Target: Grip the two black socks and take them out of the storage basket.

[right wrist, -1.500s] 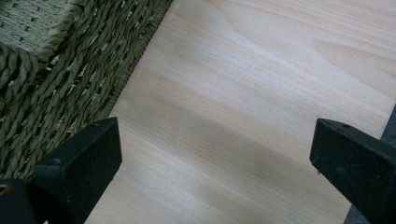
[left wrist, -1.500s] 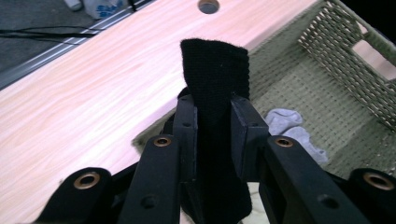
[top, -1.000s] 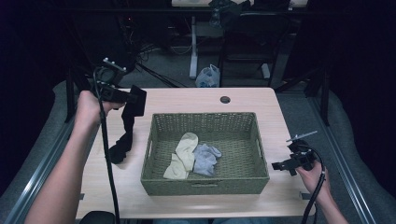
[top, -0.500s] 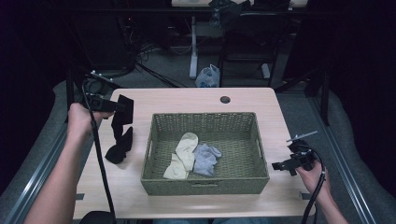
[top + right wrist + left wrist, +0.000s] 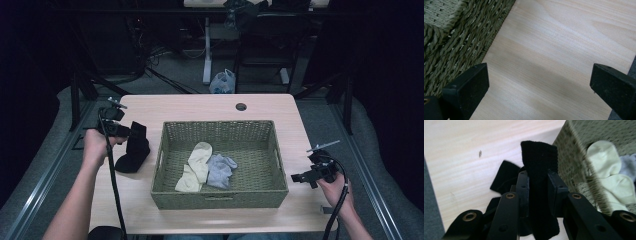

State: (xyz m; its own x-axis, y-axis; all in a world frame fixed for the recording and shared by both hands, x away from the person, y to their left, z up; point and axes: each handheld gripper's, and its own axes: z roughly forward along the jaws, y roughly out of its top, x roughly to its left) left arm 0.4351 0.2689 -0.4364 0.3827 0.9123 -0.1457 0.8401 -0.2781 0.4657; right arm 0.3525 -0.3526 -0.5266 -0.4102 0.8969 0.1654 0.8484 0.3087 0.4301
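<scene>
- Step in hand, as judged: setting black sock down on table, left of wicker basket; lower end touching wood.
- Left gripper clenched on sock's upper end, forearm low over left edge.
- Next: release, lift clear.
- Right gripper spread wide, nothing held, near basket's right wall.

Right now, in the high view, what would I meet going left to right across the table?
Left gripper → black sock → basket with cream sock, then grey sock → right gripper.
</scene>
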